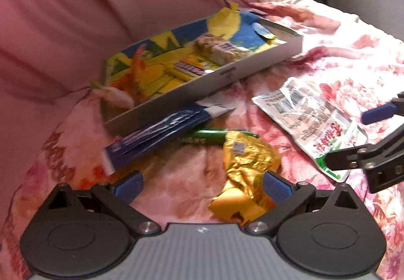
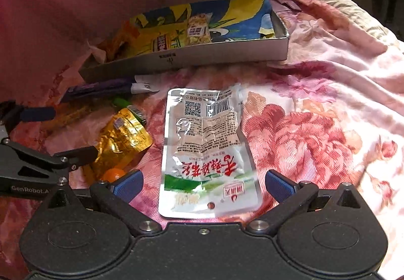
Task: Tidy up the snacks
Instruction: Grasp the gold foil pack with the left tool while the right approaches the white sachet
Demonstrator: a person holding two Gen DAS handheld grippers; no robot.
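Shallow box (image 1: pixel 252 62) of snacks on floral cloth (image 2: pixel 303 133), gold packet (image 1: pixel 248 163) before it between spread-wide left gripper (image 1: pixel 202 185), white pouch (image 2: pixel 204 151) fully seen only from right gripper (image 2: pixel 204 185), equally agape, empty

Gold pouch (image 1: pixel 248 161), white-green packet (image 2: pixel 207 151) with red lettering, navy wrapper (image 1: pixel 156 134), grey box (image 2: pixel 192 56), pink floral cloth (image 2: pixel 303 133).

Both wrist views face the box (image 1: pixel 265 62), low, seemingly close.
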